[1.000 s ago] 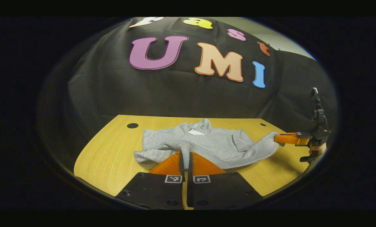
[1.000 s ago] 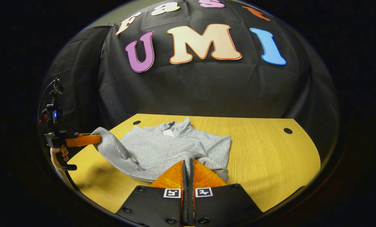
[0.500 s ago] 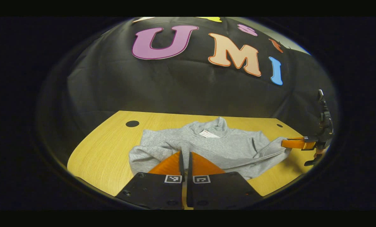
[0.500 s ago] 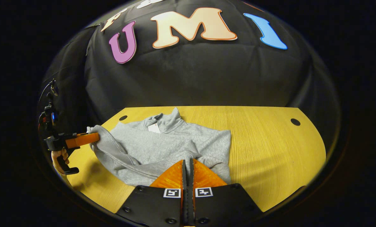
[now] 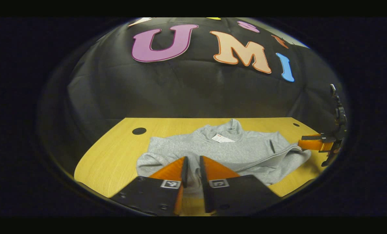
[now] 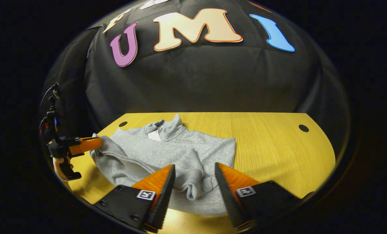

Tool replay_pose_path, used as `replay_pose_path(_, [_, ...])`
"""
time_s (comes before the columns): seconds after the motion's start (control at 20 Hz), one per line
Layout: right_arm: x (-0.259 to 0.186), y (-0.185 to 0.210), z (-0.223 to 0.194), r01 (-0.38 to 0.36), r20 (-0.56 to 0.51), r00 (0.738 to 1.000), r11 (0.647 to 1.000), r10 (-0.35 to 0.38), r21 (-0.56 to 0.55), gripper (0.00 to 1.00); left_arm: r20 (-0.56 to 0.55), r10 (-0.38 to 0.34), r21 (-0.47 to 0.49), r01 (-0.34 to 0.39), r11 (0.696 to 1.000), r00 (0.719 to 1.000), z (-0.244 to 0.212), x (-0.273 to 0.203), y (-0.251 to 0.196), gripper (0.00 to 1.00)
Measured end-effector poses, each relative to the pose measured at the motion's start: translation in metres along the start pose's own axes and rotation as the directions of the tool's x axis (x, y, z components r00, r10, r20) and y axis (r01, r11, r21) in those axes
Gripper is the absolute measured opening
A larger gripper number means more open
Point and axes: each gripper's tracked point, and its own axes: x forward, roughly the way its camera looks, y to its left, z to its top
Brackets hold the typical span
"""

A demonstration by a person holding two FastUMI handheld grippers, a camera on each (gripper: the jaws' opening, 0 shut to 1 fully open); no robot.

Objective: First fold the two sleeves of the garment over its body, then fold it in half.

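Both grippers have let go since the last frame, when each one was pinched tight on the grey fabric. Now the right gripper [image 6: 193, 177] has its fingers spread wide apart, with a bunched sleeve end [image 6: 193, 188] lying loose between them on the table. Left gripper [image 5: 192, 165] has opened too, but only a bit: there's a narrow gap between its fingers and the cloth sits in that gap without being squeezed, as far as I can tell.

So the garment [image 5: 232, 151] is a grey sweatshirt lying flat-ish on the yellow wooden table [image 5: 109, 156], collar toward the back wall, with a small white tag [image 5: 222, 138] showing inside the neck. Both sleeves look folded in over the body, kind of rumpled, with a thick ridge of fabric running across the front.

In the right gripper view you can see the left gripper off at the left edge of the table, its fingers pointing in at the shoulder of the sweatshirt and a hand [image 6: 61, 165] wrapped round the handle below. In the left gripper view the right gripper [image 5: 312, 143] shows up at the far right, right at the edge of the fabric

Table also has a couple of dark round holes [image 6: 303, 128] near the back corners
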Motion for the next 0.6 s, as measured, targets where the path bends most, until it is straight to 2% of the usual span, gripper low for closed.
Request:
replay_pose_path(0.05, [-0.001,-0.002,0.001,0.016,-0.001,1.000,1.000,-0.016,-0.004,0.84,0.021,0.017,-0.002,-0.017,1.000,1.000,0.007,-0.004,0.004,0.54])
replay_pose_path(0.15, [-0.005,-0.007,0.007,0.043,0.023,0.999,0.999,-0.043,-0.021,0.92,0.049,0.081,0.004,-0.082,0.997,0.995,0.013,-0.014,0.019,0.98])
replay_pose_path(0.25, [-0.016,-0.001,0.014,0.033,0.052,0.998,0.999,-0.032,-0.022,0.98,0.071,0.127,0.014,-0.128,0.992,0.989,0.020,-0.026,0.031,0.93])
replay_pose_path(0.6, [-0.068,0.018,0.042,0.026,0.187,0.982,0.997,-0.013,-0.067,0.98,0.190,0.122,-0.039,-0.117,0.992,0.974,0.050,-0.079,0.034,0.93])
